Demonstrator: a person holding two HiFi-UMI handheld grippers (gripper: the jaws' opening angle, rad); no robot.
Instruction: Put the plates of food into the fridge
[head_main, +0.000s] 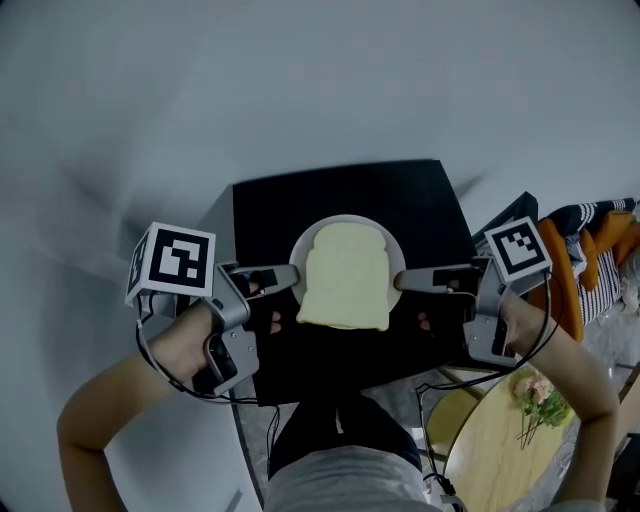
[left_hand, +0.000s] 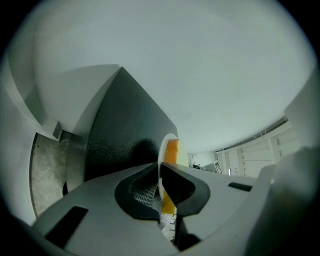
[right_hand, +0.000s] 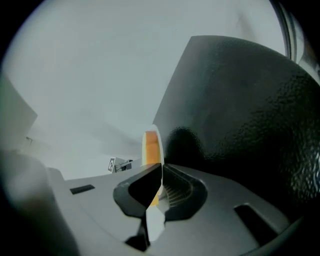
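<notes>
Gripping the white plate (head_main: 397, 260) from both sides, you hold it level above the black cabinet top (head_main: 420, 210). Your left gripper (head_main: 293, 275) has its jaws pressed together on the plate's left rim, and its own view shows the thin white edge pinched between the pads. Your right gripper (head_main: 400, 280) pinches the opposite rim the same way. A pale slice of bread (head_main: 345, 275) lies flat on the plate and covers most of it, overhanging the near edge.
</notes>
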